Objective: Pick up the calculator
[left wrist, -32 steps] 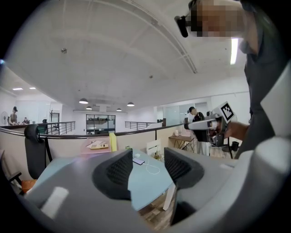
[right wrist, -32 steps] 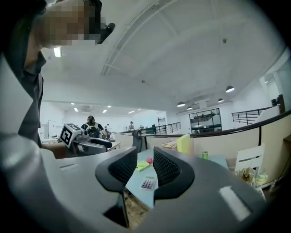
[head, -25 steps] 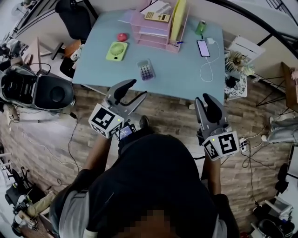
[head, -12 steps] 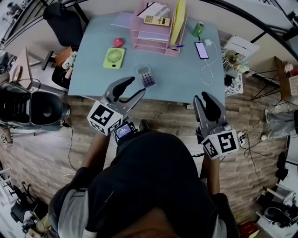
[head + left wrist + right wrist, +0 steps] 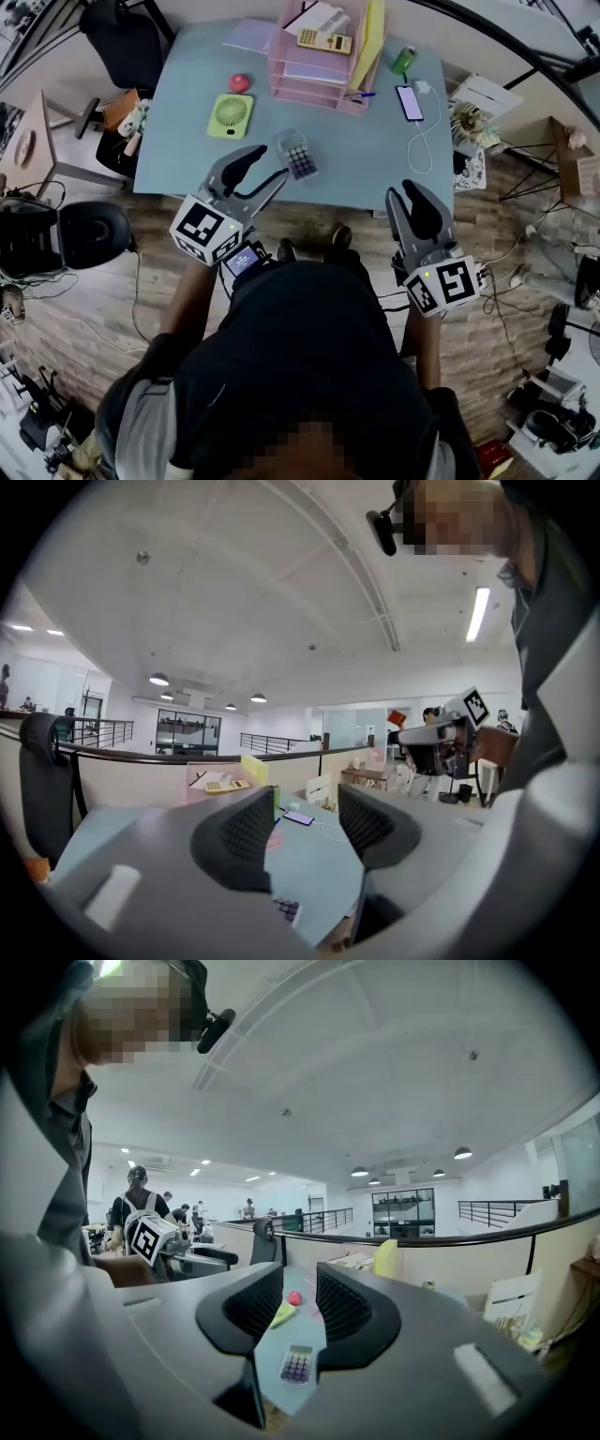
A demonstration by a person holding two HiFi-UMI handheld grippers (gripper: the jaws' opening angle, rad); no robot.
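Grey left gripper [image 5: 261, 171]: jaws spread wide, gripping nothing; its tips have crept forward over the table's near edge.
Right gripper [image 5: 413, 204]: jaws a little apart, empty, held off the front edge, much where it was.
Small grey calculator with purple keys [image 5: 298, 155]: flat on the pale blue table [image 5: 366, 141], just beside the left jaw tips, nearer them than a second ago.
Meaning: the approach looks nearly done; a left-hand grasp seems next.
Farther off: green desk fan [image 5: 231, 115]; pink desk organiser [image 5: 305, 70] carrying a second, yellow calculator [image 5: 323, 40].
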